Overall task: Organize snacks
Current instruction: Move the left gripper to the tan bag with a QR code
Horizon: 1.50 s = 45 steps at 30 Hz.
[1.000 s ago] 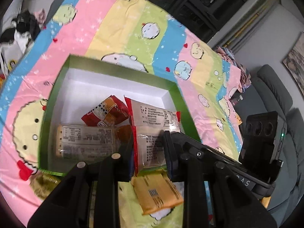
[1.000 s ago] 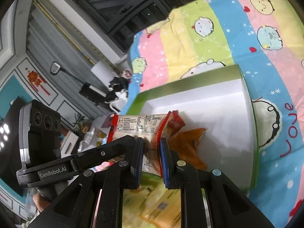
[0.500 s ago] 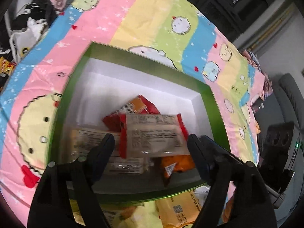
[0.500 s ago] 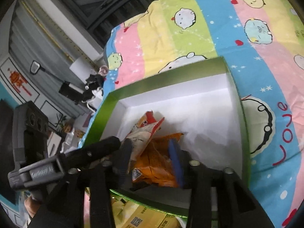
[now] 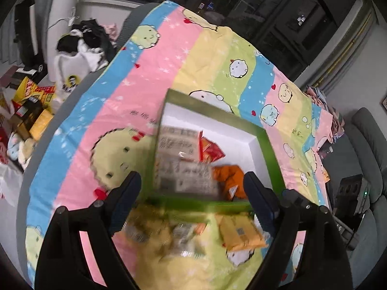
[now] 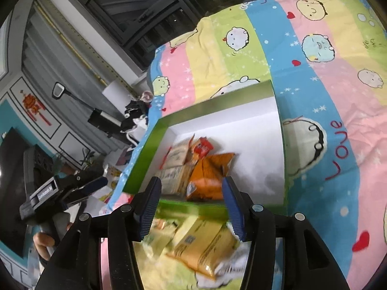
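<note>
Now: cartoon-print striped bedsheet (image 6: pixel 321 77), dark windows behind; 1 green box (image 6: pixel 212 101), approx 4 snack packets (image 6: pixel 208 171) inside; left gripper (image 5: pixel 191 193) & right gripper (image 6: pixel 191 207) just spread apart, nothing gripped.

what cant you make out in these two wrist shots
- Left wrist view: print on the pale packets in the green box is motion-blurred.
- Left wrist view: loose snacks before the box are smeared; only the yellow packet reads.
- Right wrist view: that packet is partly hidden by the right claw.
</note>
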Motion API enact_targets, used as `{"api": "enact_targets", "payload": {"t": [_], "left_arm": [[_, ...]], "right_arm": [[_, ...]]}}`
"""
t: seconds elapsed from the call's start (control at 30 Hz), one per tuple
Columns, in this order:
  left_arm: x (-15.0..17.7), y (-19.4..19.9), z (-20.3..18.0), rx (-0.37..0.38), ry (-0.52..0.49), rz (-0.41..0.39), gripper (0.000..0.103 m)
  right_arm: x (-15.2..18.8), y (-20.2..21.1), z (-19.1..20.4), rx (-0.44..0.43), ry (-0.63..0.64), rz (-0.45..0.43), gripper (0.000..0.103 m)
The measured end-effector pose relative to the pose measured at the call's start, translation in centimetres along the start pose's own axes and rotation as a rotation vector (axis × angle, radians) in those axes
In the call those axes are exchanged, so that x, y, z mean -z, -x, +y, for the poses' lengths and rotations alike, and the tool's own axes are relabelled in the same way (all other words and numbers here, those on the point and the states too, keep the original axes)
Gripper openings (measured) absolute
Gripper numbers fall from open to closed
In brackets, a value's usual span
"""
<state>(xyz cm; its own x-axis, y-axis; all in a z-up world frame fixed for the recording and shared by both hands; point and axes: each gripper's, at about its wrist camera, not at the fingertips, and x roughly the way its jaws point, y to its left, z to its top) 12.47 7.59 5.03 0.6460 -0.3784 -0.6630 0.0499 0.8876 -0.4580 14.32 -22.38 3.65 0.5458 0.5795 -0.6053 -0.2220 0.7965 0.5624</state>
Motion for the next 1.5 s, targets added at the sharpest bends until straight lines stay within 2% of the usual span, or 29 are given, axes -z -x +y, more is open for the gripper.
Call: {"api": "enact_targets", "payload": {"t": [0.27, 0.63, 0.9, 1.03, 1.17, 1.37, 1.5], "left_arm": [[4.1, 2.2, 2.5, 0.001, 0.076, 0.036, 0.086], [9.2, 2.1, 3.8, -0.026, 0.116, 0.095, 0.086], [11.9, 1.4, 2.7, 0.057, 0.119, 0.161, 0.086], [12.6, 0.1, 1.6, 0.137, 0.139, 0.211, 0.086], [12.3, -0.8, -0.2, 0.173, 0.116, 0.231, 0.086], [11.0, -1.6, -3.6, 0.218, 0.052, 0.227, 0.086], [9.6, -2.8, -5.4, 0.228, 0.02, 0.221, 0.086]], "right_arm": [[2.9, 1.3, 1.3, -0.026, 0.014, 0.048, 0.053], [7.5, -0.4, 3.8, -0.081, 0.047, 0.188, 0.053], [10.2, 0.7, 2.8, -0.07, 0.044, 0.23, 0.053], [10.8, 1.8, 0.7, -0.004, 0.02, 0.218, 0.053], [10.3, 2.9, -1.3, 0.053, -0.017, 0.174, 0.053], [9.0, 4.2, -3.0, 0.039, -0.076, 0.095, 0.053], [8.6, 3.7, -2.8, -0.045, -0.087, 0.095, 0.053]]}}
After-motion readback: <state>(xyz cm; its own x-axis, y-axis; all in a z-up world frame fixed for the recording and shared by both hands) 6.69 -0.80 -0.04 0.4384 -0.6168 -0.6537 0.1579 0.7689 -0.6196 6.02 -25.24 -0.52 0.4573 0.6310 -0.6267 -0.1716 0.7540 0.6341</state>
